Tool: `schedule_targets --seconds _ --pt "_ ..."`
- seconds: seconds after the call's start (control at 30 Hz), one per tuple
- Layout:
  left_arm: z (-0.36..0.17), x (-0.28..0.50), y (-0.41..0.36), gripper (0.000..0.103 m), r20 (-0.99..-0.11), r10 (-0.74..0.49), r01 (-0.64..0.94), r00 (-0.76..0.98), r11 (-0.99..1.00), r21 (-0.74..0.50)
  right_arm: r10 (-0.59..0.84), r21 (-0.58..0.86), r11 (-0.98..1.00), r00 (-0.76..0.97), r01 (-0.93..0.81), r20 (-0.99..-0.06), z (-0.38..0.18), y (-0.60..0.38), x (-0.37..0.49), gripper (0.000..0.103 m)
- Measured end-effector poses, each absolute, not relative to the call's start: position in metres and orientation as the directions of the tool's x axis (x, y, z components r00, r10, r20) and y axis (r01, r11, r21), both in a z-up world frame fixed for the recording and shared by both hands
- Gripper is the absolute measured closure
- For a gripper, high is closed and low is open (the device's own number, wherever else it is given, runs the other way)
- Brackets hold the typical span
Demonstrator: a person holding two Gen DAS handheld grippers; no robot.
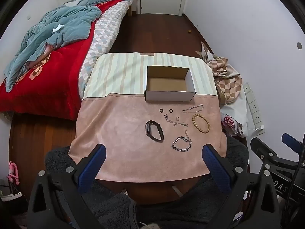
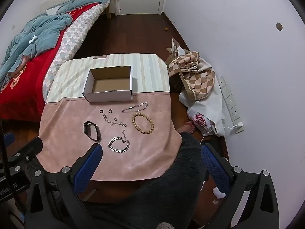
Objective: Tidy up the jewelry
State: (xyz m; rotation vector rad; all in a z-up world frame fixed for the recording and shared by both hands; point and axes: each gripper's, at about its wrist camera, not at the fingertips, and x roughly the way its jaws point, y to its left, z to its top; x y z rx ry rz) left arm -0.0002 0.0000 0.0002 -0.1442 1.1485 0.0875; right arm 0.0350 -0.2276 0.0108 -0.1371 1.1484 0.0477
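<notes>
Both claws are hanging wide open, left claw (image 1: 154, 149) and right claw (image 2: 150, 149), with the silver chain bracelet (image 1: 181, 143) lying just beyond them on the surface (image 1: 124, 133).

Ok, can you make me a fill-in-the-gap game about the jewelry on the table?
1. The cardboard box has ____ inside it.
2. The round bracelet made of beads is the colour ____.
3. The black watch lies on the ____ part of the tablecloth.
4. Both the left gripper and the right gripper have their jaws ____.

Missing words: nothing; brown; pink; open
</notes>
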Motion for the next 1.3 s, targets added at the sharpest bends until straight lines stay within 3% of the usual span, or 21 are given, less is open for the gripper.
schedule_targets --seconds 1.3 --pt "0.008 -0.003 -0.001 0.0 -0.907 0.007 -0.142 0.422 0.988 -0.058 -0.048 -0.104 0.989 0.426 -0.108 -0.903 0.022 -0.23 0.031 0.0"
